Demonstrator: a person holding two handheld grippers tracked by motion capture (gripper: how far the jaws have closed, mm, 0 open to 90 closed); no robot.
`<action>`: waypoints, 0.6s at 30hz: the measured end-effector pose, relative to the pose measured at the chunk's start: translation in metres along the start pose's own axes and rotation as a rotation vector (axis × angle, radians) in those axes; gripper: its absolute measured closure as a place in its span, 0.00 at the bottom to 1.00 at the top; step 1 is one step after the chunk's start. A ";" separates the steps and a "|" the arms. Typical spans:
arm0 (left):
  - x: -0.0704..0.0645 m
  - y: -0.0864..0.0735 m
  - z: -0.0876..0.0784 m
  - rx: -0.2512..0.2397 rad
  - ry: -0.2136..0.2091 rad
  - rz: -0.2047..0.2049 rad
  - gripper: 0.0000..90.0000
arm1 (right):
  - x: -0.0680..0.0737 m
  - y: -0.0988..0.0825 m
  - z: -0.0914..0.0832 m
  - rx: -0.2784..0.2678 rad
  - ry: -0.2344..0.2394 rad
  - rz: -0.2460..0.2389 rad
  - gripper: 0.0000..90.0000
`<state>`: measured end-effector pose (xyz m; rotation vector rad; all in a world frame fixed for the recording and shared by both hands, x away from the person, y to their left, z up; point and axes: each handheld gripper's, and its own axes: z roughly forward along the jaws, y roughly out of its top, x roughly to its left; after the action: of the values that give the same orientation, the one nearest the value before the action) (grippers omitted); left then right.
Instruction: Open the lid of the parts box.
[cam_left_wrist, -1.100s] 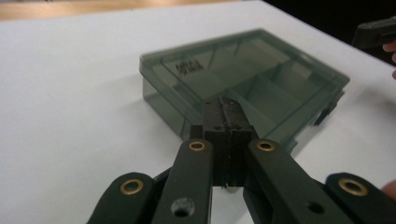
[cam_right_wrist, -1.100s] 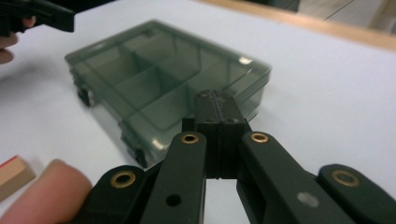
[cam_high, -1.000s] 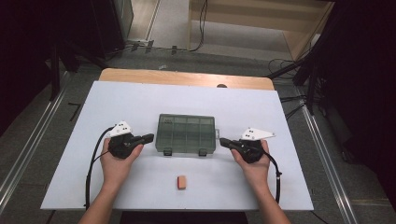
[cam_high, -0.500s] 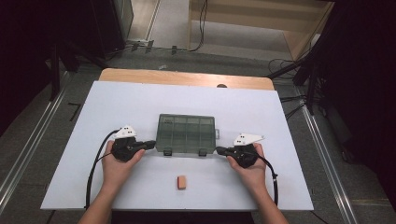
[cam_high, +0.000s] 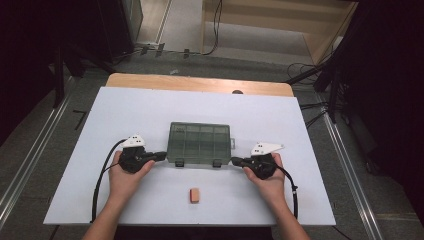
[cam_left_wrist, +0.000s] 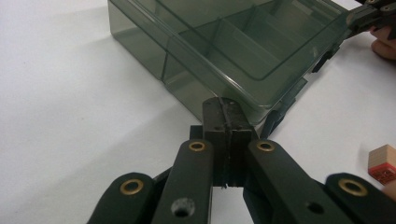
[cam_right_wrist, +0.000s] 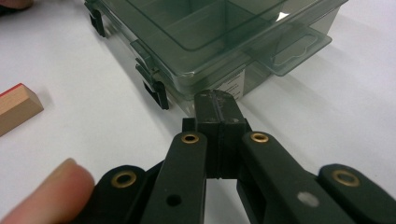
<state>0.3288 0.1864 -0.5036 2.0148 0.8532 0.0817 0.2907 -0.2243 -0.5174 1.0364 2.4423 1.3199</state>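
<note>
A smoky green clear compartment box (cam_high: 200, 143) lies shut in the middle of the white table, latches toward me. My left gripper (cam_high: 162, 155) is shut with nothing between its pads, its tip against the box's near left corner (cam_left_wrist: 223, 100). My right gripper (cam_high: 234, 160) is likewise shut and empty, its tip at the near right corner (cam_right_wrist: 215, 95). The box (cam_left_wrist: 243, 42) shows dividers inside through its lid, and its latches (cam_right_wrist: 156, 88) are closed. A small wooden block with a red face (cam_high: 195, 195) lies on the table in front of the box, between my hands.
The white tabletop (cam_high: 150, 107) has free room behind and beside the box. A wooden strip (cam_high: 200, 84) runs along its far edge. Cables trail from both grippers toward me. Dark equipment and floor cables lie beyond the table.
Both grippers have slid inward along the table, from a little outside the box to its two near corners. The jaws stayed shut. The box and block have not moved.
</note>
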 end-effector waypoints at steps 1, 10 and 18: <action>0.000 0.000 0.000 -0.002 -0.001 0.001 1.00 | 0.000 0.000 0.000 -0.002 0.001 -0.002 0.98; 0.001 -0.001 0.000 -0.002 -0.013 -0.005 1.00 | 0.000 0.000 0.000 -0.005 0.008 -0.007 0.98; 0.000 0.000 -0.001 -0.004 0.000 0.002 1.00 | 0.001 0.000 -0.001 -0.005 -0.005 -0.039 0.98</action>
<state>0.3283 0.1869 -0.5035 2.0116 0.8503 0.0842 0.2893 -0.2238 -0.5168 0.9840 2.4422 1.3090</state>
